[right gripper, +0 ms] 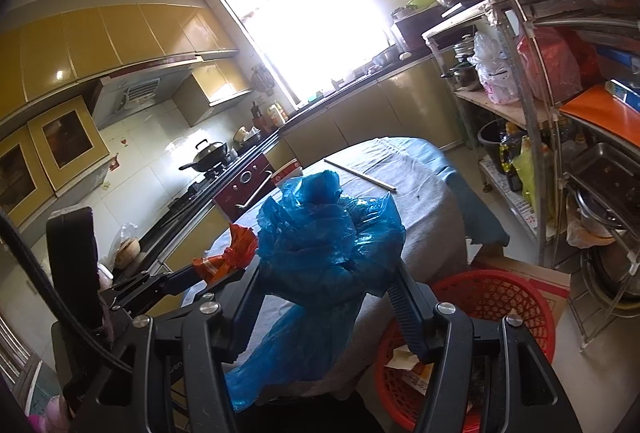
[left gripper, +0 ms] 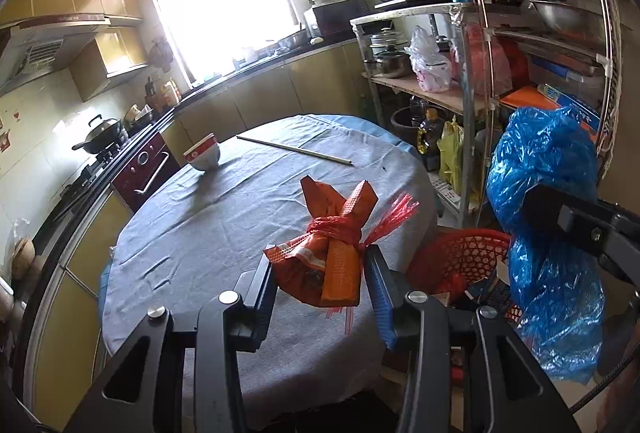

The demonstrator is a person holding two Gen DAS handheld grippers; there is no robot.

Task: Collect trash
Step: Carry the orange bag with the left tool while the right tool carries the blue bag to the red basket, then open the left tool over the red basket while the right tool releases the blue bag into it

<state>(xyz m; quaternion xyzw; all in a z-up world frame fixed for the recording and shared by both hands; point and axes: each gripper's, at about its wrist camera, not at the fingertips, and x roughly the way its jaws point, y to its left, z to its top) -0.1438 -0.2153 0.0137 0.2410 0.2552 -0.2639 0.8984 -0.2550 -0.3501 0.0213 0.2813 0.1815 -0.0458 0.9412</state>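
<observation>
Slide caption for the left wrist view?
Left gripper holding orange wrapper bundle above the table; red basket waits beside.

The orange snack-wrapper bundle tied with red plastic string is held between the fingers of the left gripper, above the near edge of the round table draped in grey cloth. At 3 o'clock of it, the crumpled blue plastic bag is clamped in the right gripper. The red woven plastic basket is set on the floor between the two, below the table's edge. At 11 o'clock on the table, the red-and-white ceramic bowl is placed; at 12 o'clock, the pair of pale wooden chopsticks. The metal wire shelving rack is found at 2 o'clock, behind the basket.
</observation>
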